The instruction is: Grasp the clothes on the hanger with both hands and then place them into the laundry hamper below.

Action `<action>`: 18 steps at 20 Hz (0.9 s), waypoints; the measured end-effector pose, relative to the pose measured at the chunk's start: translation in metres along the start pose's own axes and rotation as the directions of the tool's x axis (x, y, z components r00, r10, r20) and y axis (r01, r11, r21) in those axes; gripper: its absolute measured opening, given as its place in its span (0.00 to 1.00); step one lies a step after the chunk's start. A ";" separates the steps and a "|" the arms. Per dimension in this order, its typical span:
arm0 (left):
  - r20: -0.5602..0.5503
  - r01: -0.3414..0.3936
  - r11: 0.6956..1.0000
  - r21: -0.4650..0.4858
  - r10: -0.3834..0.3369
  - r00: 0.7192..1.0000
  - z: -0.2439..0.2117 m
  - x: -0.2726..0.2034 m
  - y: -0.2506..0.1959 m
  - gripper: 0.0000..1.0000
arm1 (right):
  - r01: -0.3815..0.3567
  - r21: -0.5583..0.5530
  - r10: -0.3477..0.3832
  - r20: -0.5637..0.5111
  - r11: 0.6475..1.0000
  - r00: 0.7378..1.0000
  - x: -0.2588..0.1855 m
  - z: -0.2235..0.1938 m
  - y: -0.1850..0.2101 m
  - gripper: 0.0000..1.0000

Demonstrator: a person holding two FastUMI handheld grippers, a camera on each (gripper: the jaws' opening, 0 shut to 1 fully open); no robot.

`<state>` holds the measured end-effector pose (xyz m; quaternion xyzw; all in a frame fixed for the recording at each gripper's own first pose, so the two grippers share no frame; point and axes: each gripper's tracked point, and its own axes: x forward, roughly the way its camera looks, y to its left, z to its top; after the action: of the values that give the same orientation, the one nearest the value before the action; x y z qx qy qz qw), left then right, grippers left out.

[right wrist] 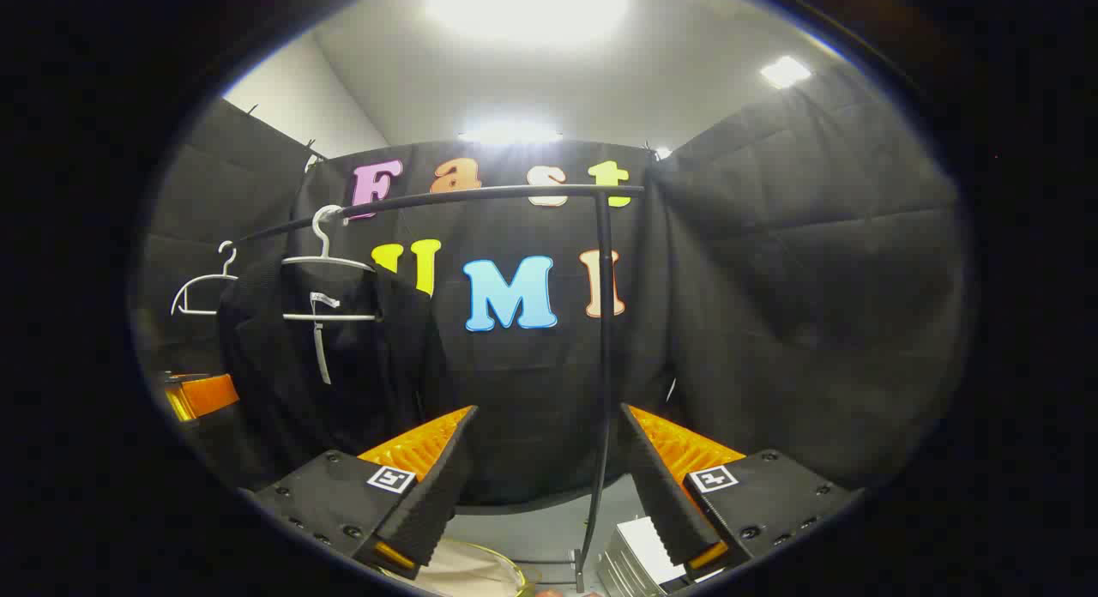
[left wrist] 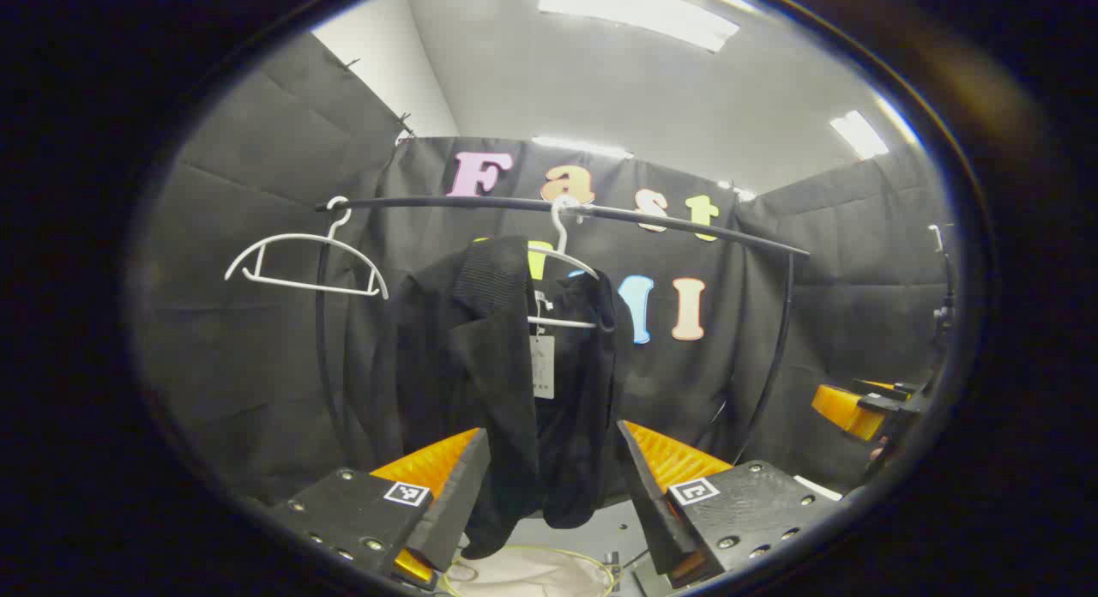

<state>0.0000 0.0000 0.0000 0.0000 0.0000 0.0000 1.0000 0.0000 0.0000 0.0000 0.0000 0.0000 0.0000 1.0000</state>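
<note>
Black cloth walls close the booth on all sides, white ceiling with lit panels above. Rail [left wrist: 600,213] runs ahead of both hand-held grippers, on a bowed black frame.

Progress: nothing grasped yet, as far as the views show. Garment [left wrist: 506,382] hangs on its hanger [left wrist: 562,262]; a second hanger [left wrist: 300,262], bare, sits farther along the rail to the left. Left to do: close in, grip with both, lift off, lower into the hamper [left wrist: 532,571], whose pale lining and rim show low between the left fingers, under the garment.

Left hand-held gripper [left wrist: 553,503]: jaws wide, holding nothing, garment straight ahead with its hem hanging between the fingers, contact not evident. Right hand-held gripper [right wrist: 549,494]: jaws wide, holding nothing, garment off to its left, well apart; frame post ahead.

Garment: black, limp, draped unevenly on the hanger, ribbed collar, pale tag [left wrist: 543,365] at the neck
</note>
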 end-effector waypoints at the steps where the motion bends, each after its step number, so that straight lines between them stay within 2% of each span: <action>1: 0.000 -0.007 1.000 0.002 0.007 1.000 0.000 -0.002 0.002 0.86 | -0.007 0.005 0.007 0.003 1.000 1.000 -0.001 0.001 0.001 1.00; 5: 0.000 -0.051 0.999 0.002 0.051 0.999 0.001 -0.008 0.006 0.86 | -0.047 0.028 0.047 -0.013 0.999 0.999 0.004 -0.002 0.006 1.00; 11: -0.004 -0.054 0.998 0.038 0.054 0.999 0.000 -0.014 0.000 0.86 | -0.074 0.028 0.075 -0.017 0.997 0.997 0.004 -0.006 0.012 1.00; 17: 0.010 -0.087 0.994 0.058 0.087 0.996 0.002 -0.019 0.004 0.86 | -0.124 0.031 0.125 -0.041 0.992 0.991 0.008 -0.015 0.026 1.00; 18: 0.008 -0.090 0.994 0.057 0.089 0.996 0.001 -0.019 0.004 0.85 | -0.130 0.037 0.131 -0.040 0.991 0.991 0.010 -0.016 0.029 0.97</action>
<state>-0.0187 0.0038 0.0011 0.0286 -0.0029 0.0448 0.9986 0.0096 0.0288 -0.0159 0.0172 0.0210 0.0654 0.9975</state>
